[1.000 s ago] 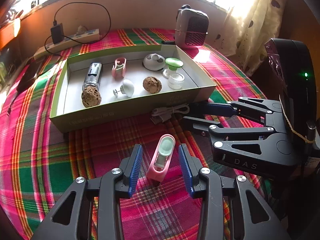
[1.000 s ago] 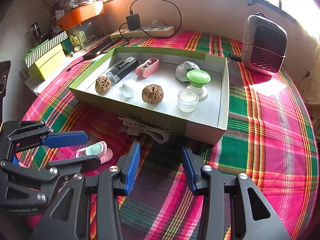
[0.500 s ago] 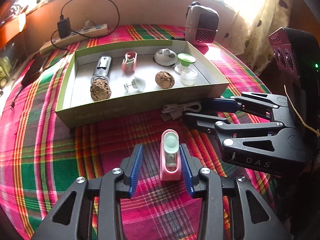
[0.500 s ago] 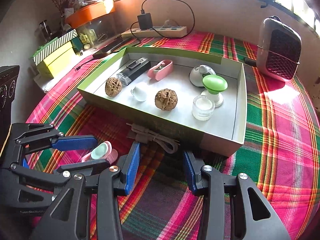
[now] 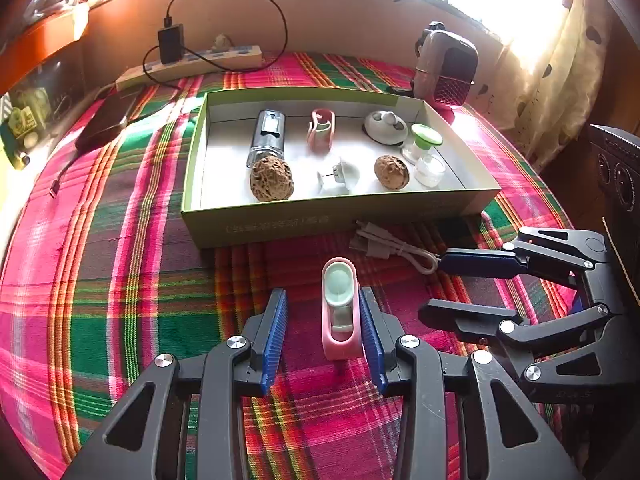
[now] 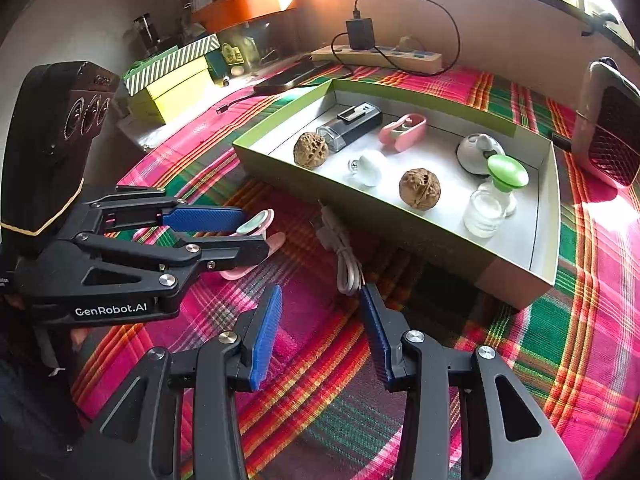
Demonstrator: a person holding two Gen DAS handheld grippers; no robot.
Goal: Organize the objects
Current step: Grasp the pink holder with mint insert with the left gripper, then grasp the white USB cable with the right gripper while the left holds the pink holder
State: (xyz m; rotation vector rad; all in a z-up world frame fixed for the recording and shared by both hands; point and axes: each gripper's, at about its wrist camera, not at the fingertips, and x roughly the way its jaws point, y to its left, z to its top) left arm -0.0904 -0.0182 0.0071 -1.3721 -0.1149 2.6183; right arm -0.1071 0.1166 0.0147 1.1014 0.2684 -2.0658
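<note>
A pink case with a pale green insert [image 5: 339, 307] lies on the plaid cloth between the open fingers of my left gripper [image 5: 323, 322], against the right pad and apart from the left one. It also shows in the right wrist view [image 6: 256, 226], partly hidden by the left gripper [image 6: 224, 234]. My right gripper [image 6: 323, 330] is open and empty, with a coiled white cable [image 6: 344, 256] just beyond its tips. The green-rimmed box [image 5: 320, 222] holds two walnuts, a second pink case, a dark device, a white knob and a green-topped jar.
A small heater [image 5: 448, 68] stands behind the box on the right. A power strip with a charger [image 5: 200, 60] lies along the back wall. A dark phone [image 5: 108, 118] lies to the box's left. Yellow and striped boxes [image 6: 176, 76] stand at the far left.
My left gripper has moved forward around the pink case, which now lies straight against the right pad. The right gripper has swung left, with its tips now at the white cable.
</note>
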